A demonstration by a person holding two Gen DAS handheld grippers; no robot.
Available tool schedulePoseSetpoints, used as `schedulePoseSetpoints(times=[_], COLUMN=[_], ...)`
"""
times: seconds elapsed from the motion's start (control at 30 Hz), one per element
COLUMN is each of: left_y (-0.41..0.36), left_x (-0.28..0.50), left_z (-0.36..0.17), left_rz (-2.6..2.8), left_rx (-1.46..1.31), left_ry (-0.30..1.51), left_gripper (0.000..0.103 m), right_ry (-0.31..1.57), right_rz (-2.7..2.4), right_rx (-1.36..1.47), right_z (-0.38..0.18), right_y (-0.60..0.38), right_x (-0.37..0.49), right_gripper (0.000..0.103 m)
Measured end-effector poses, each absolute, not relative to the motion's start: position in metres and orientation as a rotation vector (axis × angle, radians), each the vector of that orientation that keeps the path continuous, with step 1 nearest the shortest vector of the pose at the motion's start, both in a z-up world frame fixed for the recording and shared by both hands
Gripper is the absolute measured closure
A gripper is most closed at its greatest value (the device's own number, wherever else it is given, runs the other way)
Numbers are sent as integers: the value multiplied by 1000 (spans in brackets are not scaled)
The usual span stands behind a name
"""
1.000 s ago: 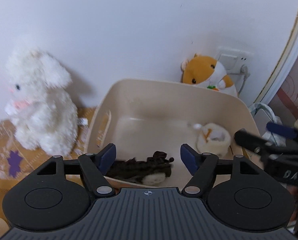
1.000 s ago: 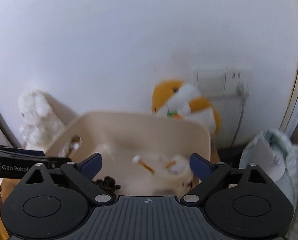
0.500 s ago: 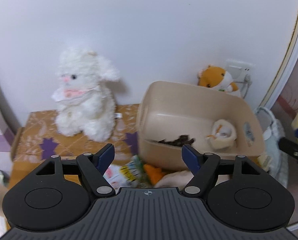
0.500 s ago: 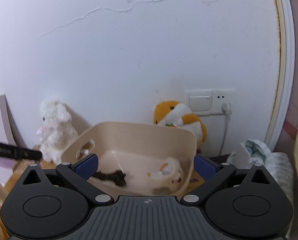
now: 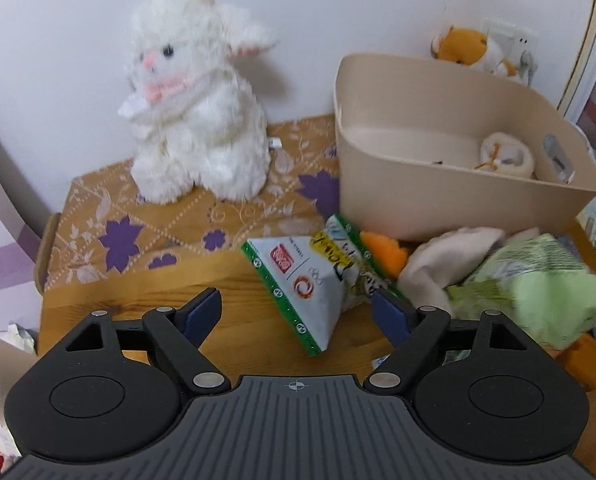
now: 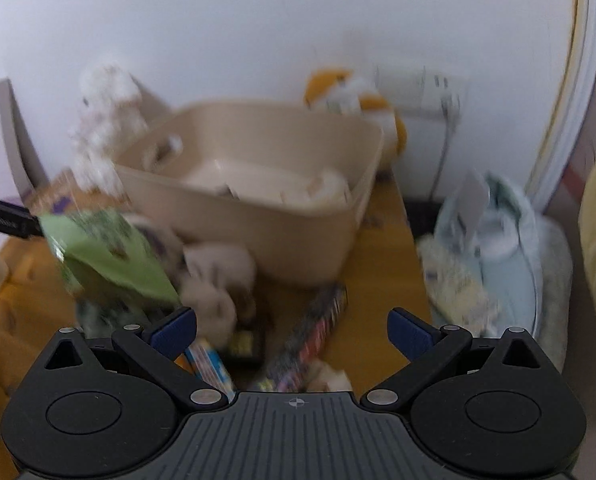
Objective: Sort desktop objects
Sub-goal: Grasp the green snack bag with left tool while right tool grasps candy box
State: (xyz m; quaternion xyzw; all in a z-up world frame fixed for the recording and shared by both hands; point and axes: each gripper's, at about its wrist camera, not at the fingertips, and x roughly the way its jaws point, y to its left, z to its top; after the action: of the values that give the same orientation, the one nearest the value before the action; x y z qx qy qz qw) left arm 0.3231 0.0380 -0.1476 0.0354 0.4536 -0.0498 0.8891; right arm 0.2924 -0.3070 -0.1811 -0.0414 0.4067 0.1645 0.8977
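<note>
Left gripper: jaws opening, nothing pinched; the near corner of a white-green packet lies between the fingers on the wooden surface. Far left, a white plush rabbit sits upright on a patterned cloth. To its right stands a beige bin holding a small cream plush; an orange hamster toy sits behind the bin at the wall. Near the bin's front wall lie a cream soft toy and a green bag, touching each other. Right gripper: spread wide, empty, above a dark striped stick pack on the surface. The right view is blurred.
</note>
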Motion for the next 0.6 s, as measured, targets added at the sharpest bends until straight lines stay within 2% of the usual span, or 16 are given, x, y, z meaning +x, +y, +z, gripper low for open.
schedulePoseSetpoints(times=[0.2, 0.33, 0.6], left_y=[50, 56, 55], left_x=[344, 360, 385], left_z=[-165, -173, -190], left_rz=[-60, -33, -36], left_rx=[-31, -118, -261], left_ry=[972, 992, 1032], left_gripper=[20, 20, 20], right_ry=[967, 1034, 1132], right_rz=[277, 261, 244], right_rx=[-32, 9, -42], right_z=[-212, -226, -255], right_y=[-313, -314, -302], right_x=[319, 342, 369], right_gripper=[1, 10, 12])
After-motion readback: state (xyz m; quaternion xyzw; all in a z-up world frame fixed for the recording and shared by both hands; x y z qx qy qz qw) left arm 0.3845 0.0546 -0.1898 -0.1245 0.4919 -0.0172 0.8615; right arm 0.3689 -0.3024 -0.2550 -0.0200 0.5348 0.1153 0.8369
